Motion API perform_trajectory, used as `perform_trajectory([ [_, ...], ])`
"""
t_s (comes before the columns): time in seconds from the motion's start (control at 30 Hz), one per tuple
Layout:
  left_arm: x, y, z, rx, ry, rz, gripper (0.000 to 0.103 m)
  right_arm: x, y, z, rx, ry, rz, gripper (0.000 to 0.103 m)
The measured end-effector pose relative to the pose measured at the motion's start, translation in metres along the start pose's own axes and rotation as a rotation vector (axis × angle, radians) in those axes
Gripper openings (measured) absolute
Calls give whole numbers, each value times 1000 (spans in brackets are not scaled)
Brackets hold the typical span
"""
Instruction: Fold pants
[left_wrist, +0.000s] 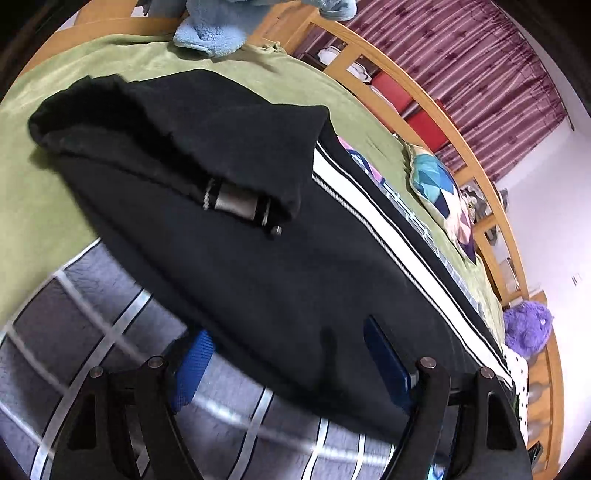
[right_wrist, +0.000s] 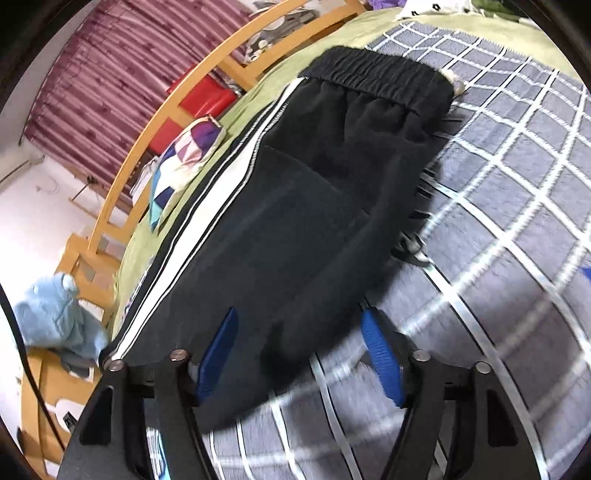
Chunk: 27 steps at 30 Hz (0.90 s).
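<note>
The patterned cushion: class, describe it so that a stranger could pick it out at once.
Start at the bed's wooden rail. On the green sheet just inside it lies the cushion, beside the black pants. It alone bears coloured triangles in teal, navy and pink.

We are looking at black pants (left_wrist: 236, 258) with a white side stripe edged in thin black lines, lying flat and lengthwise across the bed. The leg end is lying folded back over the rest, showing a grey-and-white striped cuff. At the far end in the right wrist view, the pants (right_wrist: 314, 206) are showing a gathered elastic waistband, resting partly on grey checked cloth and partly on green.
</note>
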<state>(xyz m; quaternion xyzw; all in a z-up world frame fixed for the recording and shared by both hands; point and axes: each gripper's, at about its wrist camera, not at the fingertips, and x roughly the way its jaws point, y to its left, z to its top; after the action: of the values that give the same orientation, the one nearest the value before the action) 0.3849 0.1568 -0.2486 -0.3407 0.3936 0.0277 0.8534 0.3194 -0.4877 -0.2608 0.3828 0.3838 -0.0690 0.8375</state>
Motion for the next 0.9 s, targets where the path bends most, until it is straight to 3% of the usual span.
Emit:
perform_trajectory([
  [0.17,9,-1,17,-33,5,-20,75,30,9,22,-2,-49,-26,65],
  [0.2,11,2,24,-51,8,-32,67,34,9,27,-5,-65,-37,58],
  [0.23,10,9,28,-82,8,-34,60,39,9,33,0,-73,-56,43],
  [0.3,11,21,34,-161,20,-23,21,45,1,43,47,-69,-79,17],
  [0.37,11,21,41,-127,54,-21,12,44,-4,51,75,-49,-33,14],
  [0.5,-36,-1,38,-11,-14,-26,10,6,28,53,-34,-111,-38,13],
  [0.63,-88,-11,24,43,-23,-34,10,-45,57,49,-144,-144,-62,13],
  [0.77,-147,-3,-15,124,7,-30,10,-109,41,31,-162,-142,-54,13],
  [0.9,-198,21,-77,188,68,-21,10,-169,2,-9,-202,-110,-92,13],
])
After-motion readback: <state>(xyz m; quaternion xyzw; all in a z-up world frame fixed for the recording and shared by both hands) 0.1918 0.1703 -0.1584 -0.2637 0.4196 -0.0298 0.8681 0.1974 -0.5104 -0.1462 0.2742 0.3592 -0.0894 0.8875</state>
